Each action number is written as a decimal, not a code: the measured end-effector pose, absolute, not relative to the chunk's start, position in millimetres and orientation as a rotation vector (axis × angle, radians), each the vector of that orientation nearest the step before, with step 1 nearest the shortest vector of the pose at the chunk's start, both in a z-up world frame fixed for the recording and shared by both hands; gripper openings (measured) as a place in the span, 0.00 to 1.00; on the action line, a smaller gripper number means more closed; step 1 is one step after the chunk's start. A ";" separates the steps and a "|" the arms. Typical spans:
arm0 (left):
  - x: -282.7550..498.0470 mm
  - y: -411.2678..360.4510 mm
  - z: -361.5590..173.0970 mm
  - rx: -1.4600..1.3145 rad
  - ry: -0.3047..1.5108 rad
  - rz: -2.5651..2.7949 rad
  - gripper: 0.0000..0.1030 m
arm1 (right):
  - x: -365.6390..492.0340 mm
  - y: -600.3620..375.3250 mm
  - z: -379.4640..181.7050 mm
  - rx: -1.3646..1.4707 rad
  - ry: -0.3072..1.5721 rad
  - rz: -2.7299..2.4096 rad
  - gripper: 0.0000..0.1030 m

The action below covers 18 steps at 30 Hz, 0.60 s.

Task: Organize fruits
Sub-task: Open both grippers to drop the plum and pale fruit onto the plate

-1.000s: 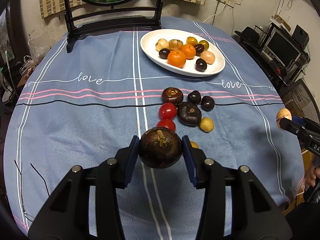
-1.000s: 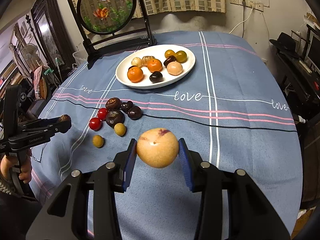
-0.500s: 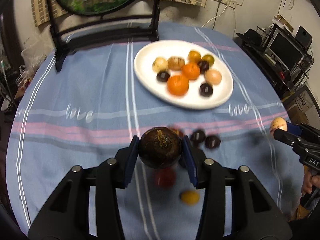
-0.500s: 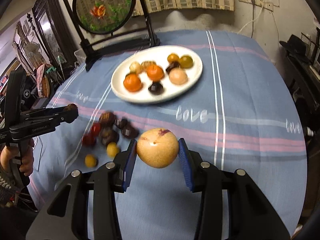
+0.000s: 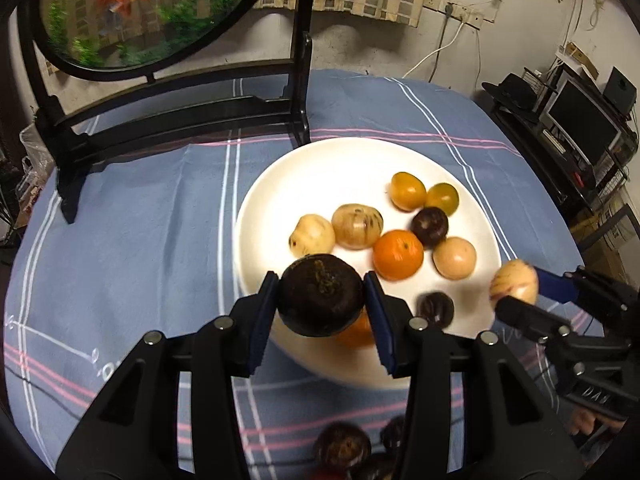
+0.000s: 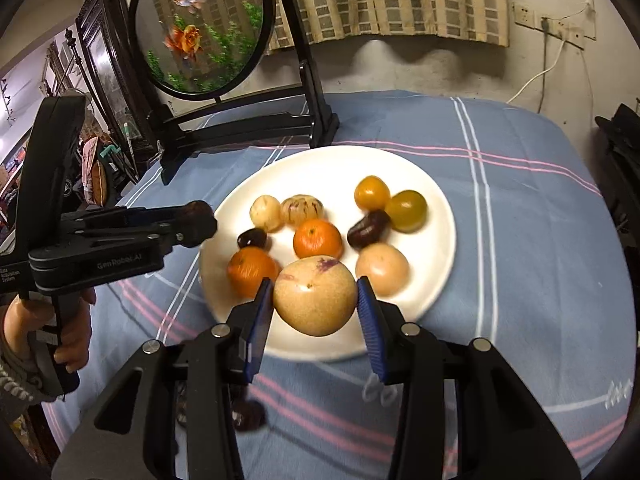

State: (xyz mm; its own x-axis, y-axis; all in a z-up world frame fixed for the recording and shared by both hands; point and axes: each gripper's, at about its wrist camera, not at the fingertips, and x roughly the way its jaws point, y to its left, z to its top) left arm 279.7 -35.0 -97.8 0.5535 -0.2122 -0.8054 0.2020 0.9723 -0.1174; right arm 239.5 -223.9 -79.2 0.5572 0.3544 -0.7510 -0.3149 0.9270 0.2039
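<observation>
My left gripper (image 5: 322,300) is clamped on a dark brown fruit (image 5: 320,294), both blue pads pressed against its sides, and it hangs over the near left edge of the white plate (image 5: 320,168). My right gripper (image 6: 316,300) is clamped the same way on a pale tan fruit (image 6: 315,295) with a purple smudge near its top, held above the near rim of the same plate (image 6: 440,232). In the left view the right gripper (image 5: 516,294) shows at the plate's right edge with its pale fruit (image 5: 514,285); in the right view the left gripper (image 6: 196,224) comes in from the left, gripped by my hand (image 6: 70,332), its dark fruit (image 6: 196,212) at the plate's left rim. The plate sits on the worktop under a blue cloth (image 6: 520,208) with white and pink stripes. On the plate lie two oranges (image 6: 318,239), two pale fruits (image 6: 265,212), a peach-coloured one (image 6: 382,268), a yellow tomato (image 6: 372,192), a greenish one (image 6: 408,210) and two small dark fruits (image 6: 368,228). More dark fruits (image 5: 342,446) lie loose on the cloth near me, below the plate, blurred. Behind the plate stands a round screen with goldfish (image 6: 200,28) in a black frame.
</observation>
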 end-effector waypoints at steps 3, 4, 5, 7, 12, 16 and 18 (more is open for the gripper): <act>288.9 -41.1 -103.9 -0.016 0.956 -0.257 0.43 | 250.8 -223.1 -85.9 0.055 0.904 0.394 0.41; 291.2 -45.1 -105.4 -0.015 0.957 -0.264 0.43 | 253.7 -222.5 -89.2 0.052 0.906 0.392 0.41; 292.6 -47.4 -106.3 -0.015 0.958 -0.269 0.43 | 255.1 -222.0 -91.5 0.049 0.907 0.389 0.41; 295.9 -56.6 -108.4 -0.011 0.959 -0.291 0.43 | 259.1 -221.1 -95.7 0.045 0.911 0.386 0.41; 300.2 -70.2 -112.4 0.003 0.971 -0.318 0.44 | 265.2 -217.7 -99.7 0.032 0.918 0.389 0.42; 295.3 -72.6 -105.5 0.019 0.939 -0.306 0.56 | 260.2 -224.6 -94.2 0.051 0.890 0.365 0.60; 291.9 -69.5 -99.8 0.011 0.934 -0.302 0.57 | 256.1 -227.8 -90.1 0.050 0.887 0.361 0.60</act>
